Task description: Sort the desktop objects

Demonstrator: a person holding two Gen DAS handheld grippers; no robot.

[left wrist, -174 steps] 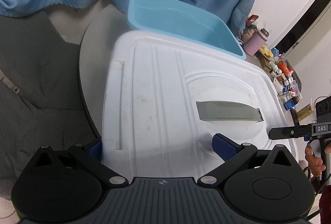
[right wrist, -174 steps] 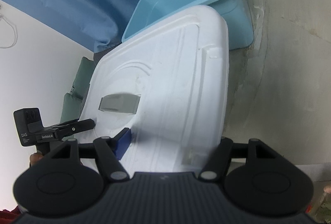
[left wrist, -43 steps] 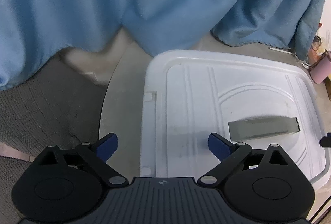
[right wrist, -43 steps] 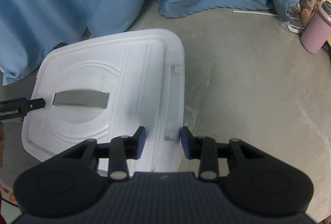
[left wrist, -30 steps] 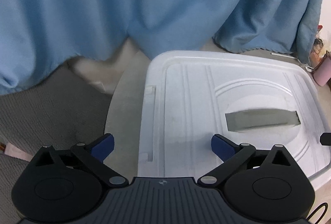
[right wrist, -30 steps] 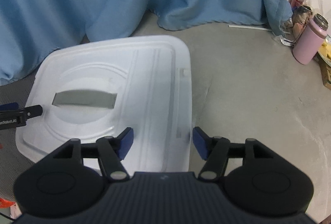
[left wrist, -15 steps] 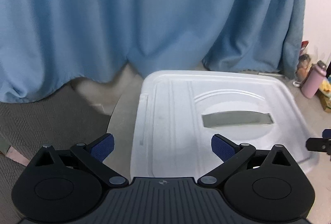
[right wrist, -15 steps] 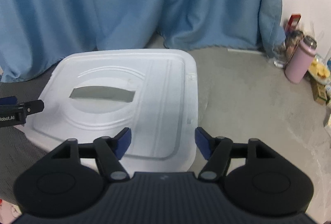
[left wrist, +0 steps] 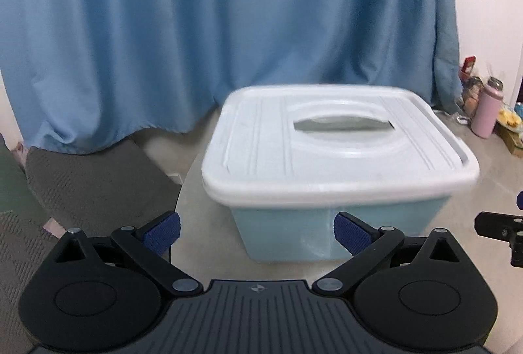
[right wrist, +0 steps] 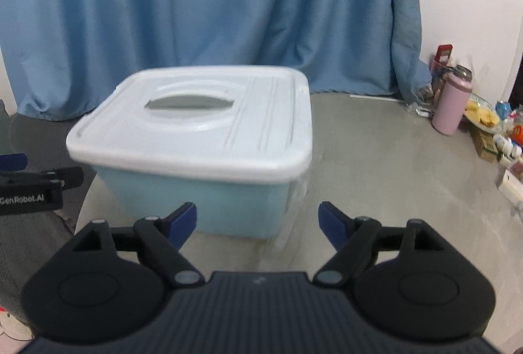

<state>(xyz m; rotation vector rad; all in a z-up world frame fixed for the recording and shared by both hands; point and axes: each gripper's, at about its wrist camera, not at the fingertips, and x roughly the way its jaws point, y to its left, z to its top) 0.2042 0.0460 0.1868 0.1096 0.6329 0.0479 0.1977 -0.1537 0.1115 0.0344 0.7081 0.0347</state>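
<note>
Left gripper (left wrist: 256,231) spread wide, empty; right gripper (right wrist: 258,221) likewise. Light-blue bin (left wrist: 327,226) sits just ahead on the grey table (right wrist: 376,158), white lid (left wrist: 333,144) on (contents hidden). Clutter by pink bottle (right wrist: 451,102) too small to identify.

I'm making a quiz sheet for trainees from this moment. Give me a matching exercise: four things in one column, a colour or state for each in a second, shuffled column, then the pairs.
Things:
1. lid
2. storage box
3. bottle
4. right tongs

Descriptions:
A. pink, standing upright by the wall
B. open, holding nothing
C. white, closed on the box
D. light blue, on the table

Pairs: 1-C, 2-D, 3-A, 4-B
</note>
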